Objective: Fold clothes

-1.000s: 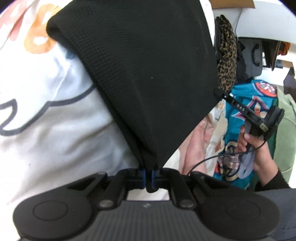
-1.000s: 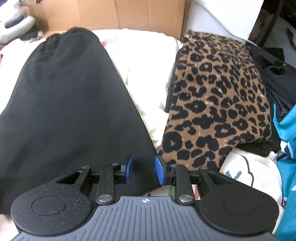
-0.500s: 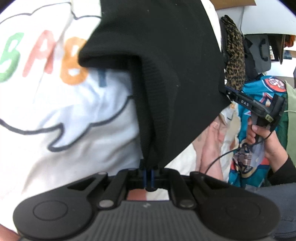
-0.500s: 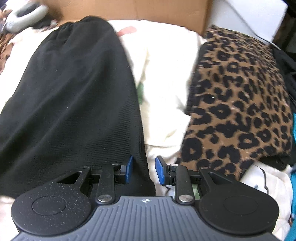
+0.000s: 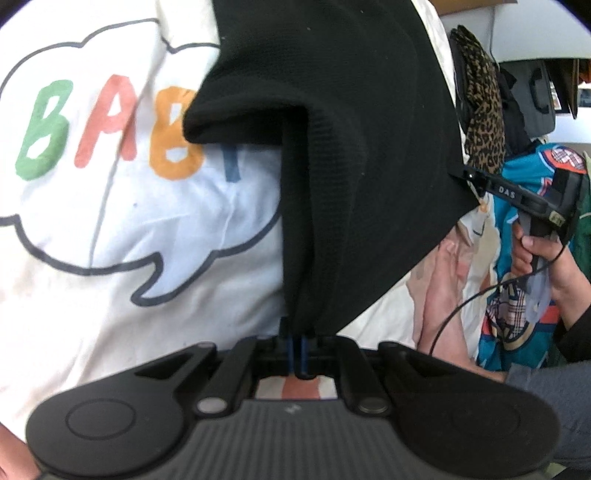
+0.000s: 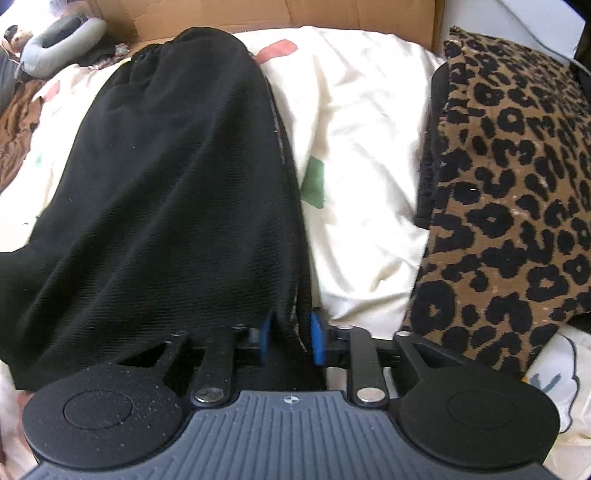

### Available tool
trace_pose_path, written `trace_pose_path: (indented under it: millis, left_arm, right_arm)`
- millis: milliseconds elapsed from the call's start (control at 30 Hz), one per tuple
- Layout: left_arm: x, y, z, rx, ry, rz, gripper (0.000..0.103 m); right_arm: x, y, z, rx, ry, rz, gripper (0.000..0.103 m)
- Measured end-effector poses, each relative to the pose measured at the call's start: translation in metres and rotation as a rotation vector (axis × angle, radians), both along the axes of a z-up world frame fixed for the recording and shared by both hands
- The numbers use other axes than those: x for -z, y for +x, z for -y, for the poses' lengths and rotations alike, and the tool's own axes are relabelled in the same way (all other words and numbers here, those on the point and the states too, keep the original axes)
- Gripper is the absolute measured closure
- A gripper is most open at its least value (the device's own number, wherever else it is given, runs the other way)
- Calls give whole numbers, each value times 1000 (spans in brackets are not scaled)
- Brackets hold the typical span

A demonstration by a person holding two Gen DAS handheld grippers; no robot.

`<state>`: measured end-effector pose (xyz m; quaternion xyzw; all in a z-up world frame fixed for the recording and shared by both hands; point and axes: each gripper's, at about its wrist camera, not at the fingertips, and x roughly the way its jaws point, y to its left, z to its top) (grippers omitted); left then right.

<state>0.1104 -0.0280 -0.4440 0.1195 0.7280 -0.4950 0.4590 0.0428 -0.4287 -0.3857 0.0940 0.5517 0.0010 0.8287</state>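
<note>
Left wrist view: the left gripper [image 5: 298, 345] is pinched tight on a lower corner of a black knit garment [image 5: 354, 155], its blue pads almost meeting with the cloth squeezed between them. From that pinch the garment rises and fans out, with one edge curled over into a soft roll. Behind the garment lies a white sheet [image 5: 110, 229] printed with a speech bubble and coloured letters. To the garment's right, at its far corner, the right gripper [image 5: 476, 184] reaches in, carried by a person's hand [image 5: 535, 254]. Beyond that corner sit a leopard-print cloth [image 5: 484, 122] and a teal patterned garment [image 5: 517, 306].

Right wrist view: the same black garment [image 6: 166, 184] lies spread along the cream bedding [image 6: 369, 166], running from a gathered waistband at the far end back to the right gripper [image 6: 290, 341]. The jaws have just been closing, and a bunched edge of the garment now sits between the blue pads [image 6: 316, 343], which appear to press on it. Right of the garment, across a strip of bare bedding, rests the leopard-print blanket [image 6: 509, 177]; beyond the waistband stands a cardboard wall [image 6: 258, 14].

The garment looks light, limp and slightly stretchy. It will likely sag and crease wherever it is unsupported, so the two near corners look like the sensible holds, kept taut between them.
</note>
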Motion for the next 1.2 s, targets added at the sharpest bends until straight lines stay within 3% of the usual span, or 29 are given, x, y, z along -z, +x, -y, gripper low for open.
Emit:
trace_pose_path:
  millis: [100, 333, 500, 833, 1200]
  left_arm:
    - [-8, 3, -3, -6, -5, 7, 99]
    - [-38, 18, -8, -14, -29, 51, 100]
    - [-60, 36, -19, 5, -32, 78, 100]
    - [-87, 48, -48, -4, 18, 150, 100]
    - [-147, 64, -69, -53, 37, 241, 101]
  right_arm:
    - [-4, -1, 2, 19, 43, -4, 99]
    - [-22, -14, 4, 80, 178, 1, 101]
    - [-28, -21, -8, 57, 243, -12, 101]
    - [-32, -29, -45, -104, 350, -72, 101]
    - [-44, -33, -85, -291, 478, -67, 101]
